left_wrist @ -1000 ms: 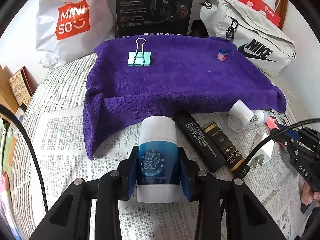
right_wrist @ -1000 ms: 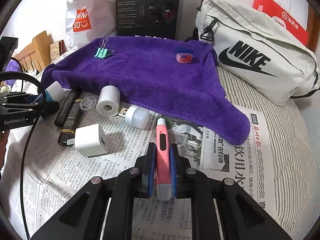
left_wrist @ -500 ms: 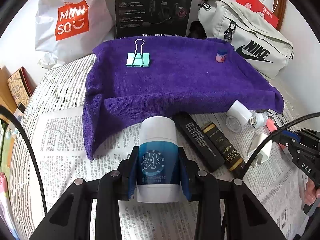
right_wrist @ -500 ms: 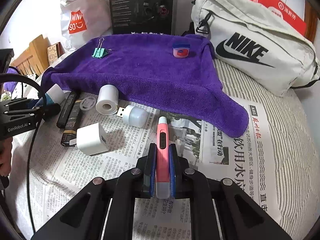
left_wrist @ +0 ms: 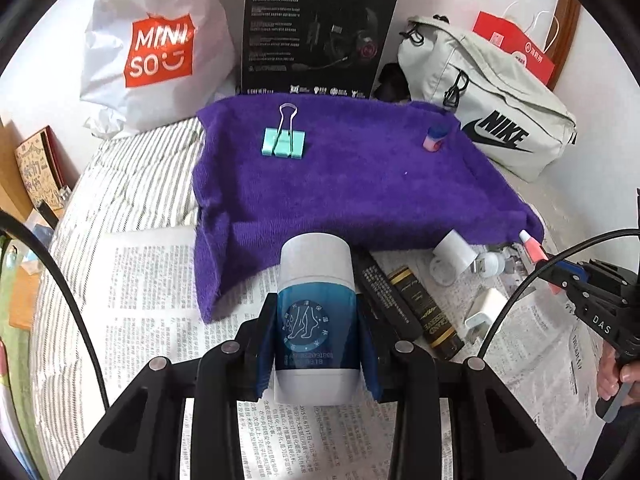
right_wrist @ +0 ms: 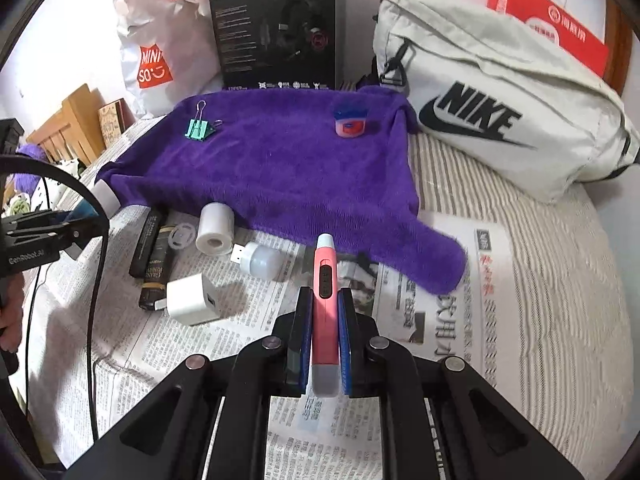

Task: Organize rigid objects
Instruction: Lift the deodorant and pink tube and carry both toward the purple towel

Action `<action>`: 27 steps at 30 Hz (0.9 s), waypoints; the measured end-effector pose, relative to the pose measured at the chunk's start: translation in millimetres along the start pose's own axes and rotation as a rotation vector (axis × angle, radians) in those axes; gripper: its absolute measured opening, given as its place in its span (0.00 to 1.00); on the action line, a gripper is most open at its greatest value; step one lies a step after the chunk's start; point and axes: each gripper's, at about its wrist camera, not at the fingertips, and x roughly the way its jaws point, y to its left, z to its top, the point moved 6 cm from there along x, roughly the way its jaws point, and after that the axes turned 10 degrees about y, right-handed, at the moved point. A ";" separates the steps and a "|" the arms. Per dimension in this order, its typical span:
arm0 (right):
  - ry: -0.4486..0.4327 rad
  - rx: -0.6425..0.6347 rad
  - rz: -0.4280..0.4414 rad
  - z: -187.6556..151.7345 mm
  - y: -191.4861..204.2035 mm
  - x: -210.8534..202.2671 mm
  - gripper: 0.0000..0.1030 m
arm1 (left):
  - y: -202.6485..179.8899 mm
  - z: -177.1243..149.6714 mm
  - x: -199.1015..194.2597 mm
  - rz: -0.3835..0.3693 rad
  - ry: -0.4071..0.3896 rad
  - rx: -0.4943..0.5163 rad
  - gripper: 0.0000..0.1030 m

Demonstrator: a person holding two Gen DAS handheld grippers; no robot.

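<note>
Between the left tongs (left_wrist: 318, 344), a white bottle (left_wrist: 315, 312) with a blue label is clamped by both pads; the label carries a foot emblem, and its small print is too fine to read. The right tongs (right_wrist: 325, 344) are closed tight on a slim pink pen-shaped device (right_wrist: 325, 296) with a dark button strip. Both held items sit above the newspaper (right_wrist: 424, 320) spread on a striped bed (right_wrist: 560, 264). A purple towel (left_wrist: 360, 184) lies beyond the newspaper and carries a green binder clip (left_wrist: 283, 142) and a small pink jar (right_wrist: 351, 123) with a blue lid. Writing that can be read: "MINISO" on the white shopping bag (left_wrist: 160, 52), "NIKE" on the grey bag (right_wrist: 500, 92), "HECATE" on the black headset box (left_wrist: 320, 32), and large Chinese headline characters on the newspaper. The right wrist view shows loose items on the newspaper more plainly: a white charger block (right_wrist: 192, 300), a white roll (right_wrist: 215, 228), a small white USB lamp (right_wrist: 260, 258) and two dark tubes (right_wrist: 154, 252); it also reads "GenRobot.AI" on the left tongs' body. The left wrist view shows "DAS" on the right tongs' body and part of a hand (left_wrist: 616, 376) holding it.
</note>
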 end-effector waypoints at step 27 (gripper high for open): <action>-0.079 0.013 0.004 109.7 -25.7 4.5 0.11 | 29.3 79.9 15.2 0.009 -0.009 -0.061 0.33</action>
